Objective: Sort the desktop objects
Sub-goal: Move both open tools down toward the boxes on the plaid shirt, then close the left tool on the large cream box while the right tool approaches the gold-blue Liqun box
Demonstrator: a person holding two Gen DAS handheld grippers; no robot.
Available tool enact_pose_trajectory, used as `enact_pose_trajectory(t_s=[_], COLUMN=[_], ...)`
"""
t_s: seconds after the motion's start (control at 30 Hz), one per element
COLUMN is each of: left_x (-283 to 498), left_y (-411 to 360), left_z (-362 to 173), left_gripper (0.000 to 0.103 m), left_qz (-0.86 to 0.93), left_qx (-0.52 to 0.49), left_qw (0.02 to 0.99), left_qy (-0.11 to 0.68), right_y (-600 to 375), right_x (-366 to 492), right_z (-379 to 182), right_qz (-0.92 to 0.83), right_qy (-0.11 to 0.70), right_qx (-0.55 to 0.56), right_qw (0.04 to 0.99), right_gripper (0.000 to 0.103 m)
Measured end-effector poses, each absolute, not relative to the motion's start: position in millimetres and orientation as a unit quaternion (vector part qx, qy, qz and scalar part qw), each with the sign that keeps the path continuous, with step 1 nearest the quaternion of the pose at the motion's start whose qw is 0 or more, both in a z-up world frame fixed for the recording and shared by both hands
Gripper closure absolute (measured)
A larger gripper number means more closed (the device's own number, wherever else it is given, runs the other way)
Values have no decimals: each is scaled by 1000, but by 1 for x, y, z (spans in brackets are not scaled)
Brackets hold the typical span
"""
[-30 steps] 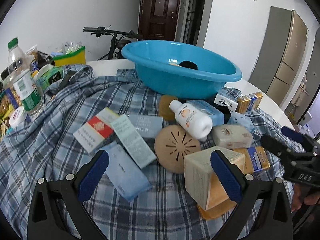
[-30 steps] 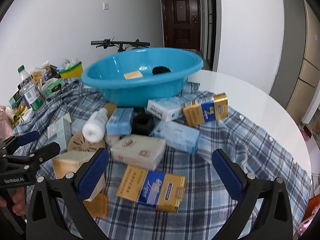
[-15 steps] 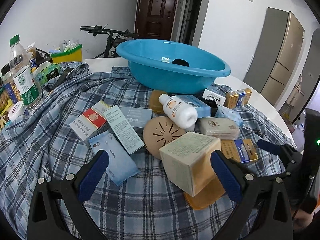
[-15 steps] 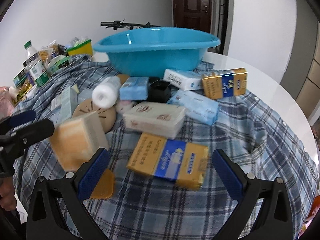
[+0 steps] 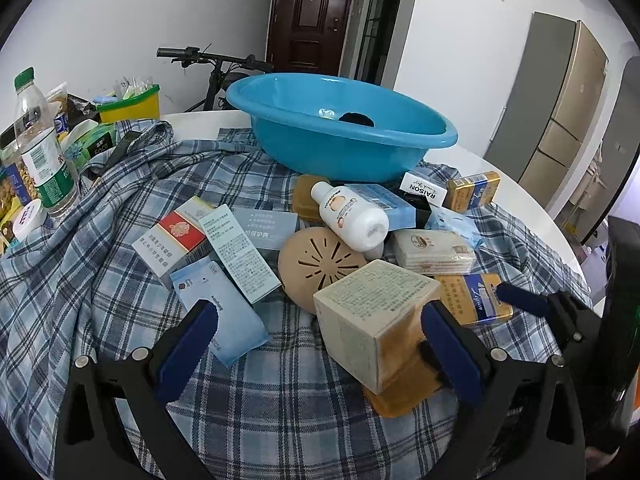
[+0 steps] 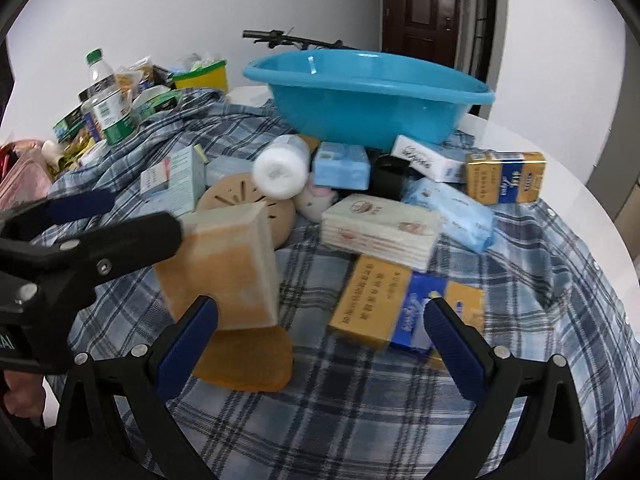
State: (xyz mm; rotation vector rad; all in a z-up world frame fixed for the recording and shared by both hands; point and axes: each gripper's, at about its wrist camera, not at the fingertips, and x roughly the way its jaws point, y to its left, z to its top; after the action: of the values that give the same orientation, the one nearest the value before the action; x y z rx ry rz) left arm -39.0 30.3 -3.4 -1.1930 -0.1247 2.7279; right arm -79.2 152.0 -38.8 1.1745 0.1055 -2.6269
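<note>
Many small boxes lie on a blue plaid cloth (image 5: 72, 280) in front of a blue basin (image 5: 340, 136). My left gripper (image 5: 320, 340) is open; its right finger touches a beige and orange box (image 5: 376, 316) that stands tilted on an orange pad (image 5: 400, 396). The box also shows in the right wrist view (image 6: 228, 268). My right gripper (image 6: 320, 340) is open and empty, low over a gold and blue carton (image 6: 404, 304). A white bottle (image 5: 352, 216) lies on a tan round disc (image 5: 316, 264).
A water bottle (image 5: 44, 152), a yellow tub (image 5: 132, 102) and snack packs stand at the left. A tissue pack (image 6: 380, 228), light blue packs and a second gold carton (image 6: 504, 178) lie near the basin. The round white table edge (image 6: 592, 216) curves on the right.
Both grippers have come lower and nearer to the pile. The beige and orange box has turned and tilted against my left gripper's right finger. The right view has swung onto the gold carton.
</note>
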Motion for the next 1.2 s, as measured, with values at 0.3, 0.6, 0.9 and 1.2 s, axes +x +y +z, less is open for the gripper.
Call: enact_pose_trajectory(t_s=[0.3, 0.6, 0.9, 1.2], left_x=[-39, -38, -42, -46], left_y=[33, 33, 37, 52], left_z=[-8, -9, -15, -18], left_gripper=[0, 0, 0, 0], left_qz=[910, 908, 903, 899], left_qx=[-406, -409, -419, -425], left_qw=[81, 82, 89, 103], left_qy=[-30, -31, -33, -18], right_y=[183, 164, 147, 157], right_x=[-90, -89, -84, -85], right_z=[-37, -46, -48, -48], right_qz=[-910, -902, -898, -899], right_qy=[7, 16, 32, 19], right_qx=[405, 416, 416, 418], right_qw=[85, 115, 137, 130], right_gripper=[0, 1, 1, 0])
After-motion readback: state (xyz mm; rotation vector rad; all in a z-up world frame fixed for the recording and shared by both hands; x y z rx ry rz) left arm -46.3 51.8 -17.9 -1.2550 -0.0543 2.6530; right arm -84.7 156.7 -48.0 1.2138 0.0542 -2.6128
